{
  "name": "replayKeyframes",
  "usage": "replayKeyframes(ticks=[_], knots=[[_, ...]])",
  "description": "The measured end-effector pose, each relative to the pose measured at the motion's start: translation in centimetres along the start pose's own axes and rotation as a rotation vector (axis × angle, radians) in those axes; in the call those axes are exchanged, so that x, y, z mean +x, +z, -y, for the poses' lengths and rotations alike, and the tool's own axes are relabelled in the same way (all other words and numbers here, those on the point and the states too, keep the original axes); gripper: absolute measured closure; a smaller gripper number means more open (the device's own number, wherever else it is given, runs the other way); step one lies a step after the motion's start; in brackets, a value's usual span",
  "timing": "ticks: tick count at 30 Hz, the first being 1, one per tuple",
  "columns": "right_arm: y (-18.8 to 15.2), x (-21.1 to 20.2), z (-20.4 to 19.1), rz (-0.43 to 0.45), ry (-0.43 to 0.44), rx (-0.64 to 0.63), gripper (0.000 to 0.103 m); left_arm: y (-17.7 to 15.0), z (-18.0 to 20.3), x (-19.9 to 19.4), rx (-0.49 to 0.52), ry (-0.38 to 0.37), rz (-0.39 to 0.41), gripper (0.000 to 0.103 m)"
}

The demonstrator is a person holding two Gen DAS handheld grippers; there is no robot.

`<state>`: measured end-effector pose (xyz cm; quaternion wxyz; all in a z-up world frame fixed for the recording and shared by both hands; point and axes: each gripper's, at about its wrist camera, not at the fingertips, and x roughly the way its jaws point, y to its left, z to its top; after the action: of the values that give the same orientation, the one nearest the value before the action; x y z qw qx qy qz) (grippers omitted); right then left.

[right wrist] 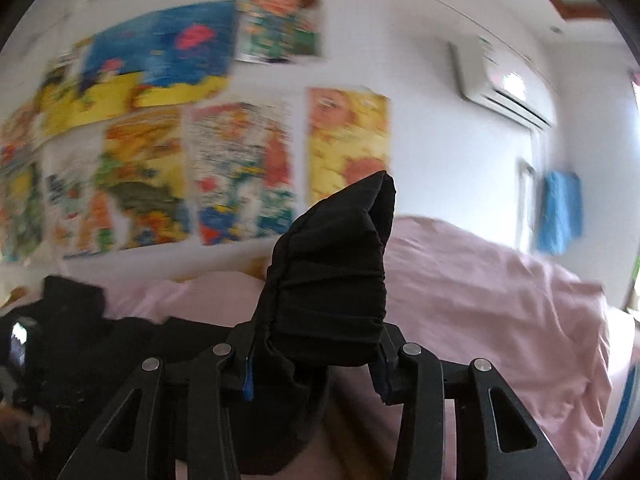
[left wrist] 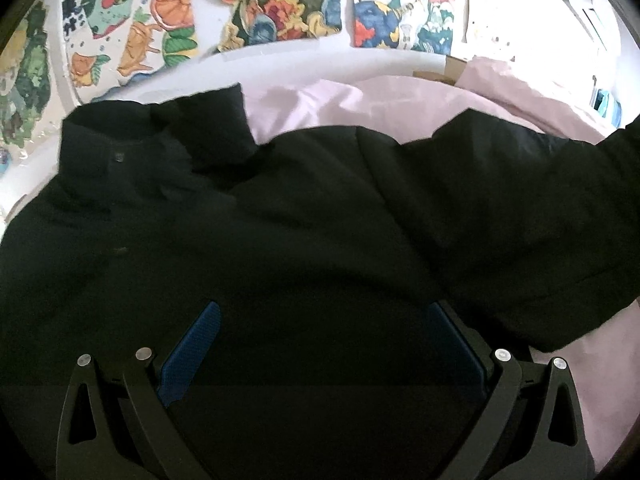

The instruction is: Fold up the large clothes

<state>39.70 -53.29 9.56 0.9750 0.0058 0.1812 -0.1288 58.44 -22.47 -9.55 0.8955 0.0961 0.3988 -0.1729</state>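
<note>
The right tool [right wrist: 316, 360] is clamped on a bunched fold of the black jacket [right wrist: 332, 264], which stands up between its fingers above the pink bed cover [right wrist: 500, 292]. The left tool [left wrist: 320, 344] gapes wide and empty just over the jacket [left wrist: 280, 208], which spreads across the bed from left to right, poster wall [left wrist: 168, 8] beyond.

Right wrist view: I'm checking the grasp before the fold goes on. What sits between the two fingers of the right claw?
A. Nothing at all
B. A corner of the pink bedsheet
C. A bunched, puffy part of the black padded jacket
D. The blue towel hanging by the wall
C: the right claw is closed on a bunched fold of the black padded jacket that sticks up between its fingers, above the pink bedsheet.
</note>
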Motion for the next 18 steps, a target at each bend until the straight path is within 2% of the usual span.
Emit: replayKeyframes(ticks=[9, 18], knots=[[1.3, -2.1, -8.3, 0.054, 0.141, -0.132, 0.063, -0.2, -3.0, -3.2, -0.012, 0.056, 0.025, 0.002], [1.5, -2.7, -14.8, 0.068, 0.239, -0.187, 0.063, -1.3, -7.9, -7.3, -0.045, 0.208, 0.045, 0.002]])
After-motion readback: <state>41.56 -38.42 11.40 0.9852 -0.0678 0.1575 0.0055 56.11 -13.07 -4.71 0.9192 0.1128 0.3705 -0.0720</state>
